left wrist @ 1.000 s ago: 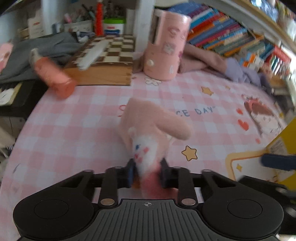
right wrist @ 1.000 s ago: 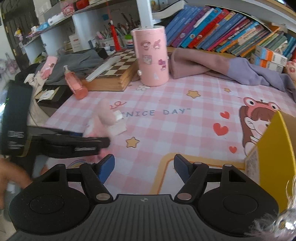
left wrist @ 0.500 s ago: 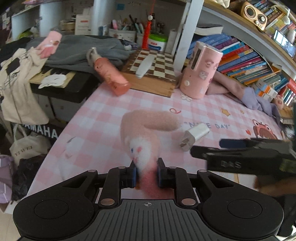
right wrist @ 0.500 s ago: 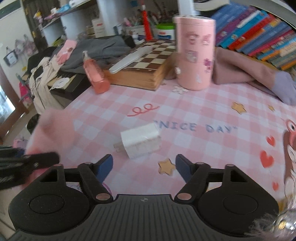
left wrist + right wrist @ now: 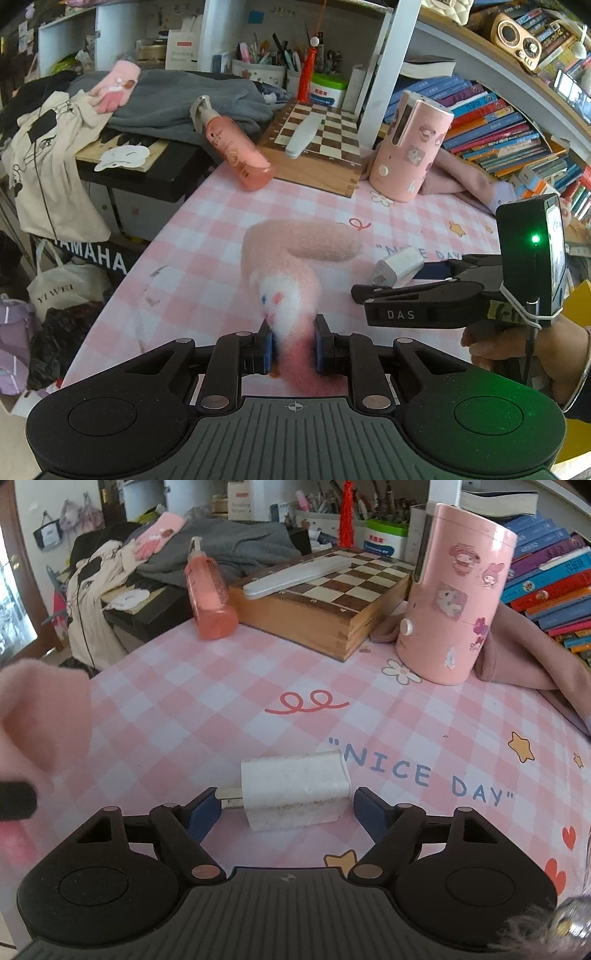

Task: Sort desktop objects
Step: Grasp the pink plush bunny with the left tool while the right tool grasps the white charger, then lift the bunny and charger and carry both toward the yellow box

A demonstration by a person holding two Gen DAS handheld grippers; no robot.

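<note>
My left gripper [image 5: 293,347] is shut on a fluffy pink glove [image 5: 291,266] and holds it above the pink checked tablecloth [image 5: 207,258]; the glove's edge shows at the left of the right wrist view [image 5: 40,716]. A white plug charger [image 5: 295,788] lies on the cloth, its prongs pointing left. My right gripper [image 5: 284,808] is open, its fingers on either side of the charger without touching. In the left wrist view the right gripper [image 5: 364,291] reaches in from the right at the charger [image 5: 399,266].
A pink pump bottle [image 5: 207,594], a wooden chessboard box [image 5: 328,598] and a pink cylinder with stickers [image 5: 454,590] stand at the back. Books [image 5: 498,129] and a pink cloth [image 5: 528,657] lie right. A second pink glove [image 5: 114,88] rests on grey clothes far left.
The left gripper has lifted the glove up and back toward the table's left edge. The right gripper has moved forward until its open fingers flank the charger.
</note>
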